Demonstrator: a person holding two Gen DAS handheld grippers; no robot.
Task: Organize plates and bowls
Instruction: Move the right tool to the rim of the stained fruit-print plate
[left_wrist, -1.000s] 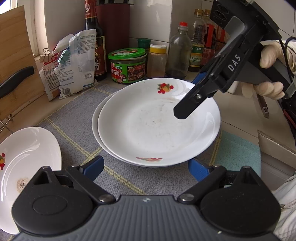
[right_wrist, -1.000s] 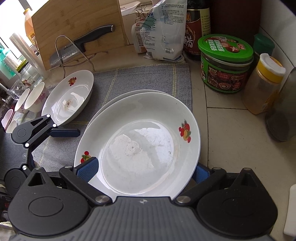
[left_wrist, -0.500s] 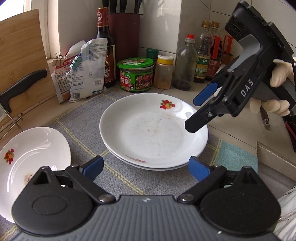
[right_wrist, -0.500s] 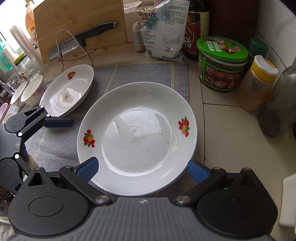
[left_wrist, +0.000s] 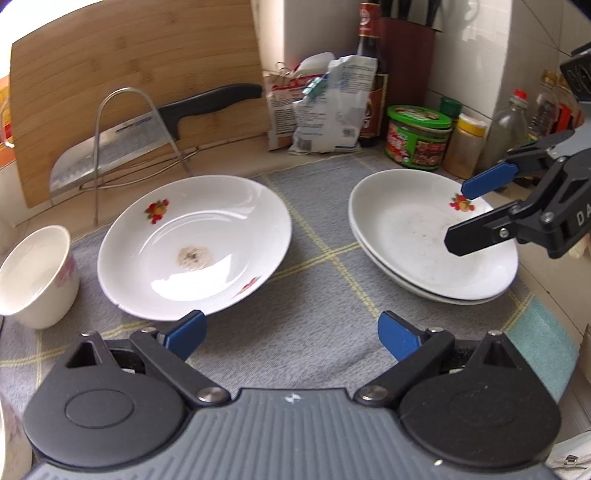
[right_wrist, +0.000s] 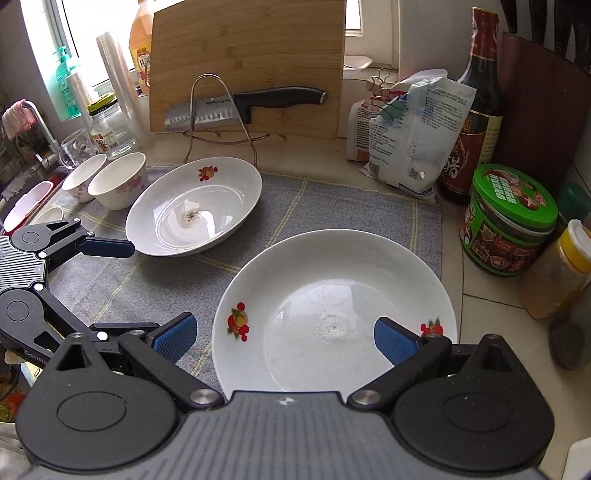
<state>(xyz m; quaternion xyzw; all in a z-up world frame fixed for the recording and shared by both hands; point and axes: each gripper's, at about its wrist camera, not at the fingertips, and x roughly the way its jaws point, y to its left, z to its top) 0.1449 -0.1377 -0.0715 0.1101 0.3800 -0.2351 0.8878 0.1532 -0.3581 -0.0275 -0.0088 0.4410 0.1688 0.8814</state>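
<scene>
Left gripper (left_wrist: 291, 334): jaws apart, empty — at the mat's (left_wrist: 325, 295) near edge.
Right gripper (right_wrist: 284, 339): jaws spread, empty — over the stacked plates (right_wrist: 332, 295).
Next: approach the lone plate (left_wrist: 192, 243) low, pinching its near rim squarely.

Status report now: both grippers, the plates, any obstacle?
Left gripper open, empty. Right gripper open, over stacked plates. Single plate alone on mat. Nothing between them.

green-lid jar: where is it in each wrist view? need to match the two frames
Left wrist: green-lid jar sits upper right, behind the stacked plates, beside the yellow-lid jar.
Right wrist: green-lid jar sits at the right edge, mid-height, right of the stacked plates.
Shared landmark: the knife leaning on the cutting board.
</scene>
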